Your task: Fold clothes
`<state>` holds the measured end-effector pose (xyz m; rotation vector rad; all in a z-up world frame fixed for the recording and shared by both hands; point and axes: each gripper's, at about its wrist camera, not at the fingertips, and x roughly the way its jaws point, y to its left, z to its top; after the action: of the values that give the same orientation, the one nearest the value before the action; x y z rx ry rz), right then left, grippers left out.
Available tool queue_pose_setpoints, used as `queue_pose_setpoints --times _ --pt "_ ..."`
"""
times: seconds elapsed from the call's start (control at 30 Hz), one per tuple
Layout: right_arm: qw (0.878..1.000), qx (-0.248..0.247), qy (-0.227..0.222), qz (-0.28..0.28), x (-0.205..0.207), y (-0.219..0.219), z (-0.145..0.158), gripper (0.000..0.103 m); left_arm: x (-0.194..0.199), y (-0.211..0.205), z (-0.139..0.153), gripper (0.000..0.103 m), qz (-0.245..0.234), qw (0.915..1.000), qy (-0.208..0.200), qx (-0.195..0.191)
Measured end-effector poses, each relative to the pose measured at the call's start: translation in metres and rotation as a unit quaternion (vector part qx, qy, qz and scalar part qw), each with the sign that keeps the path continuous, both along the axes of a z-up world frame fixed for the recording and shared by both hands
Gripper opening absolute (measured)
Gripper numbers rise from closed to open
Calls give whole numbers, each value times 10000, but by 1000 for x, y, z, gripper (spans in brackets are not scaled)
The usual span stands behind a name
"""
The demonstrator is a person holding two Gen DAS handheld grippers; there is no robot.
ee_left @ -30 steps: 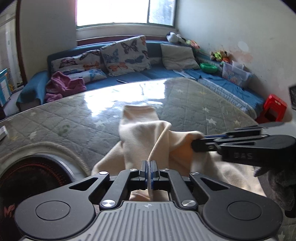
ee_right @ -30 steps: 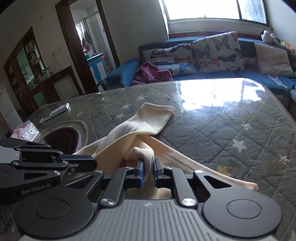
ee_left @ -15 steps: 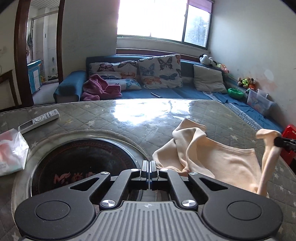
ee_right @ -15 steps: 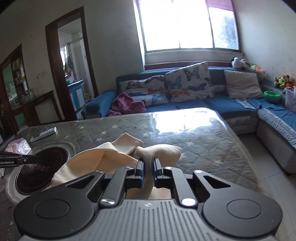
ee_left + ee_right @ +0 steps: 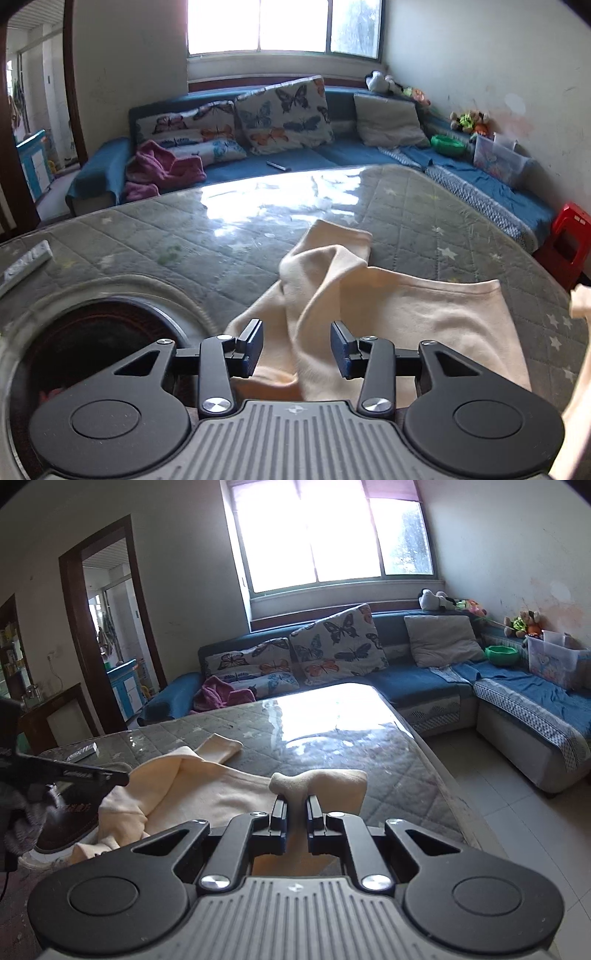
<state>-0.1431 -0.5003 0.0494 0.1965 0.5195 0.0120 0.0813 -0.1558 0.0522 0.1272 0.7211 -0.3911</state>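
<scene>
A cream garment [image 5: 399,314] lies crumpled on the quilted table cover [image 5: 221,236], one sleeve reaching toward the far side. My left gripper [image 5: 296,347] is open, its jaws apart just above the garment's near fold, holding nothing. My right gripper [image 5: 295,821] is shut on a bunched cream corner of the garment [image 5: 317,781], lifted above the table's right part. The lifted corner shows at the right edge of the left wrist view [image 5: 578,302]. The left gripper shows at the left edge of the right wrist view [image 5: 66,775].
A dark round inset [image 5: 92,332] sits in the table at the left. A remote [image 5: 26,260] lies far left. A blue sofa [image 5: 332,151] with butterfly cushions runs behind and along the right. A red stool [image 5: 569,236] stands right of the table.
My left gripper has opened and let go of the garment, and sits back over its near fold. My right gripper has stayed shut on the corner, held higher and further right.
</scene>
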Motion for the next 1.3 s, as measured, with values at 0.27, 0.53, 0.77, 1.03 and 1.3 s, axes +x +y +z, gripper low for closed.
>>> queue_pose_setpoints --times 0.27,0.53,0.77,1.03,1.3 --pt "9994 114 149 -289 -14 -15 -20 9 -23 22 3 2 123 9992 -108 -353" --pt "9982 78 13 -593 -28 -31 -18 9 -97 106 32 2 859 9922 -328 -844" --pt "9971 -33 8 -759 -37 -38 -17 9 -160 157 24 2 1280 9877 -123 -889" --pt "9950 -198 597 -772 -33 -38 -35 16 -176 166 11 13 1216 9916 50 -430" --pt "9924 -597 567 -918 -36 -40 -16 21 -164 152 15 32 949 9953 -90 -179"
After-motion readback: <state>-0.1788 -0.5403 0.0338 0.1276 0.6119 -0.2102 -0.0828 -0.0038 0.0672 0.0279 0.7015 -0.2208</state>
